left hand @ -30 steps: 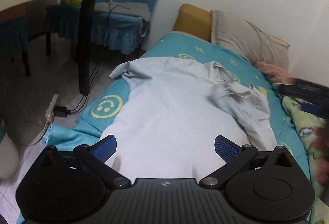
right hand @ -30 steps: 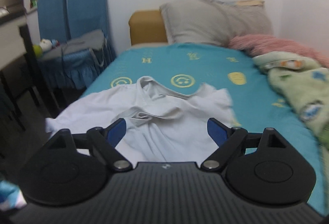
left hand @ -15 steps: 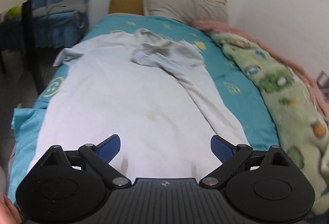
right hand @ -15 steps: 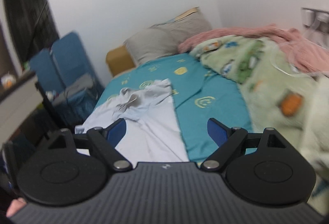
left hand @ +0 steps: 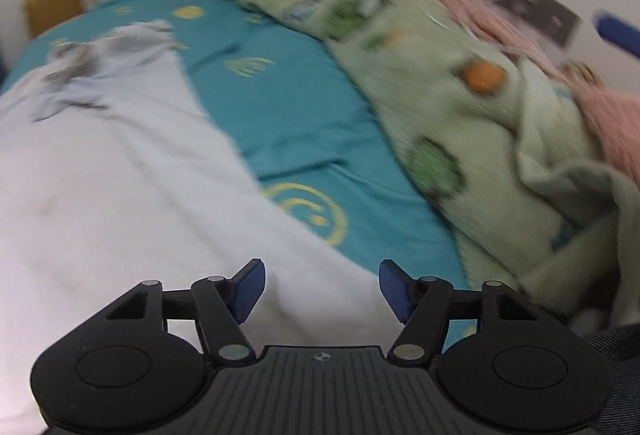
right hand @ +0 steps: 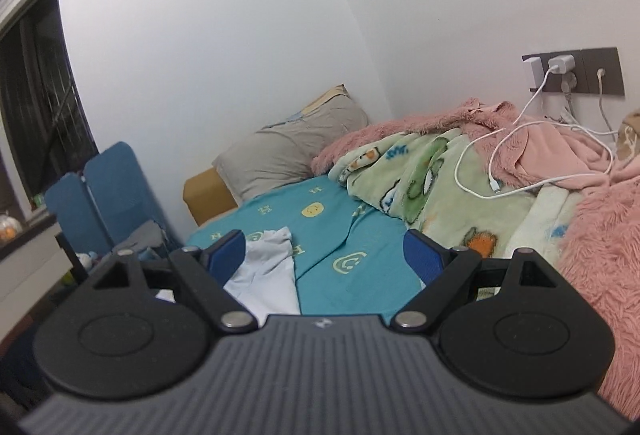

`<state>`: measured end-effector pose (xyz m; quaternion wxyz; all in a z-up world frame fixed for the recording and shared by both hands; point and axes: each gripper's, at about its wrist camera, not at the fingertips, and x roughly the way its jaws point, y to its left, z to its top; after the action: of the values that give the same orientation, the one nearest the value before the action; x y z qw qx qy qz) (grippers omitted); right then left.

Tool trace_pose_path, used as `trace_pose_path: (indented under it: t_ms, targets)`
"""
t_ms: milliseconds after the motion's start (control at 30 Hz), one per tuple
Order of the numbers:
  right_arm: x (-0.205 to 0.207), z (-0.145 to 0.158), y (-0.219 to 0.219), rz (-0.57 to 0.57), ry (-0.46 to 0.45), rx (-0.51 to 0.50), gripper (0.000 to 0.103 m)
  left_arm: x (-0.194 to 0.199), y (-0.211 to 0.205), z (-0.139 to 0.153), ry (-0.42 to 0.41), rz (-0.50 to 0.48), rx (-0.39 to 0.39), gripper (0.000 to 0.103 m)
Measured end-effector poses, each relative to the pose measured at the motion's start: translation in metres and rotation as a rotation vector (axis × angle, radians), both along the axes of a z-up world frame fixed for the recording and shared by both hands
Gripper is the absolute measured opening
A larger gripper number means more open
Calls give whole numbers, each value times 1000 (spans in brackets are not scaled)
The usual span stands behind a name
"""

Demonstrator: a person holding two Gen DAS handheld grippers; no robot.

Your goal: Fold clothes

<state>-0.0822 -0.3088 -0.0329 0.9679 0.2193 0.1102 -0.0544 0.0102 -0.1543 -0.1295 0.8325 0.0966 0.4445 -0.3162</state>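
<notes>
Left tool (left hand: pixel 321 289), jaws just closing but apart, nothing pinched yet, has swung from mid-shirt to the white shirt's (left hand: pixel 120 187) near right hem, which lies under and between its pads on the teal bedsheet (left hand: pixel 288 115). Green blanket (left hand: pixel 460 95) beyond. Right tool (right hand: pixel 324 255) wide, empty, shirt ahead-left. Likely reaching for the hem corner to begin folding.

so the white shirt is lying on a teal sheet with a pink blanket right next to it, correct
Not quite. In the left wrist view the blanket beside the white shirt on the teal sheet is the green blanket; the pink blanket lies beyond it.
</notes>
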Motion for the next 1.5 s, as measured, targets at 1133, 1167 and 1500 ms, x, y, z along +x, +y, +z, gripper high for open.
trace_pose_path:
  t_ms: [1133,1167,1500]
  targets:
    - [11,-9,11,75,70,45,87,-21,70,29,-56,13,-124,24]
    - [10,-9,10,69,68,50,87,-19,61,23,-56,-5,-115,32]
    - [16,-23,-14,34,73,183,87,-25,-36,-45,-36,-325,109,35]
